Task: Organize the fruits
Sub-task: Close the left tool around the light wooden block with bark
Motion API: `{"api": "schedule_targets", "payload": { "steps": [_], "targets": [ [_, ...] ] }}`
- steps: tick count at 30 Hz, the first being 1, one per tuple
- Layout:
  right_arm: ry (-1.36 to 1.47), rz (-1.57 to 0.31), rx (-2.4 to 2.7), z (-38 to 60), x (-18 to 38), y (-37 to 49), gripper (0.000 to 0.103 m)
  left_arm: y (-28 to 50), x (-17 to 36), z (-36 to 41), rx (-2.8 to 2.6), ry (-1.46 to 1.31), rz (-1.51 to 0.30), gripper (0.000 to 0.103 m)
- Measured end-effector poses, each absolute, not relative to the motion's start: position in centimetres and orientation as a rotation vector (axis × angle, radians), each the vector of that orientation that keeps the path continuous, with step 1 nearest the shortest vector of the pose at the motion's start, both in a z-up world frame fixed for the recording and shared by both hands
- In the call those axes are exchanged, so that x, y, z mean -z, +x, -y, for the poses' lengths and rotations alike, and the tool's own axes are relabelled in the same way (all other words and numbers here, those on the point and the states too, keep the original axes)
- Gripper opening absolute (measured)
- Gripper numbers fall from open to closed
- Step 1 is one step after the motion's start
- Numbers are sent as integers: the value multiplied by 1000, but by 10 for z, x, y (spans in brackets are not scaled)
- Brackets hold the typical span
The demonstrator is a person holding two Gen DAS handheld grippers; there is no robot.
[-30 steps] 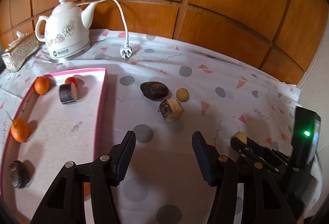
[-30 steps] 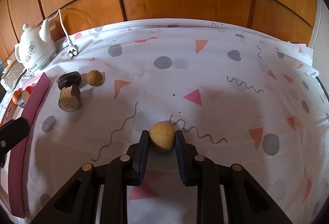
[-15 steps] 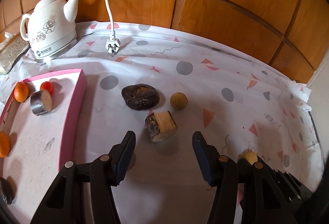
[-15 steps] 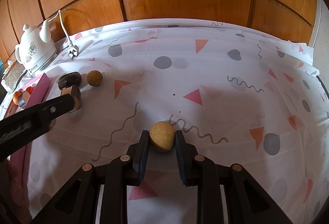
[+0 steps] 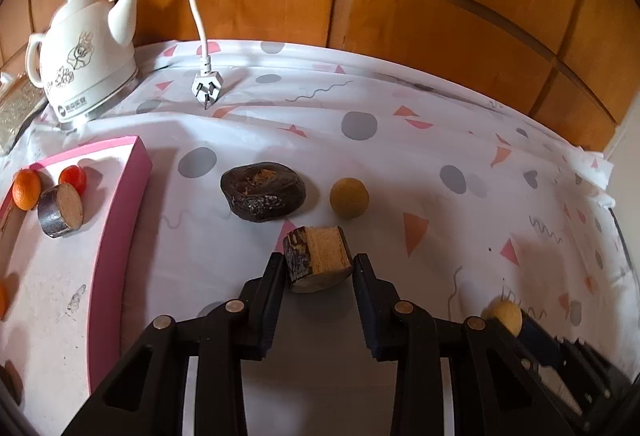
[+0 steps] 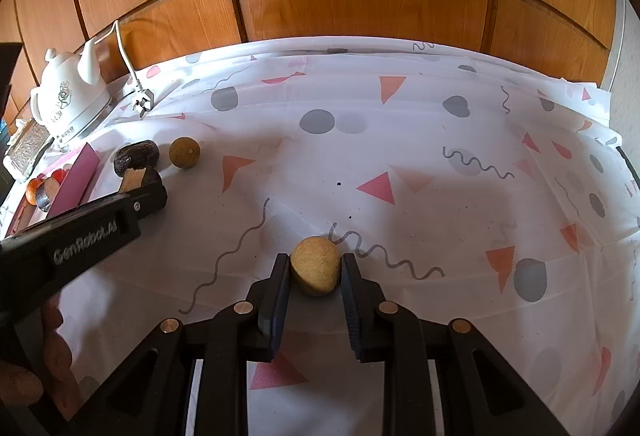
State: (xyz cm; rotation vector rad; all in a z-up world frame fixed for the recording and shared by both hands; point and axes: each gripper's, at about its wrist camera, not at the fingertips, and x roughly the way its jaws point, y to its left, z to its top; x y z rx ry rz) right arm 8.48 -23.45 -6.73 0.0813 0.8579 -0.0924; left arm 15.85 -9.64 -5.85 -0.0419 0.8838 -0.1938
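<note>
1. A cut brown fruit chunk point(image 5: 318, 260) is bracketed by the left gripper point(image 5: 320, 268), its jaws touching or nearly touching the sides; a firm grip cannot be confirmed.
2. A round tan fruit point(image 6: 315, 265) is clamped by the right gripper point(image 6: 314, 272) on the patterned tablecloth point(image 6: 400, 139).
3. "GenRobot.AI" is printed on the left gripper body.
4. The pink tray point(image 5: 116, 236) is seen at left.

orange fruit point(image 5: 2, 299): cut off by the left edge of the left wrist frame, only a sliver shows.
dark fruit point(image 5: 9, 380): lower left, mostly lost in the dark rim.
patterned box point(image 5: 16, 107): upper left, cropped by the edge.
chunk with cut face point(image 6: 138, 176): left of the right wrist frame, lower part hidden behind the left gripper point(image 6: 154, 195).
tray contents point(image 6: 44, 189): far left, too small to tell apart.
</note>
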Motion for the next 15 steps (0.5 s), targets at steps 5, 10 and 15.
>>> {"api": "schedule_targets", "payload": {
  "steps": [5, 10, 15],
  "targets": [
    [86, -857, 90, 235, 68, 85, 25, 149, 59, 93, 187, -44, -874, 34],
    [91, -858, 88, 235, 68, 85, 26, 144, 59, 92, 180, -38, -868, 34],
    [79, -862, 92, 233, 68, 86, 26, 133, 56, 91, 178, -25, -855, 34]
  ]
}}
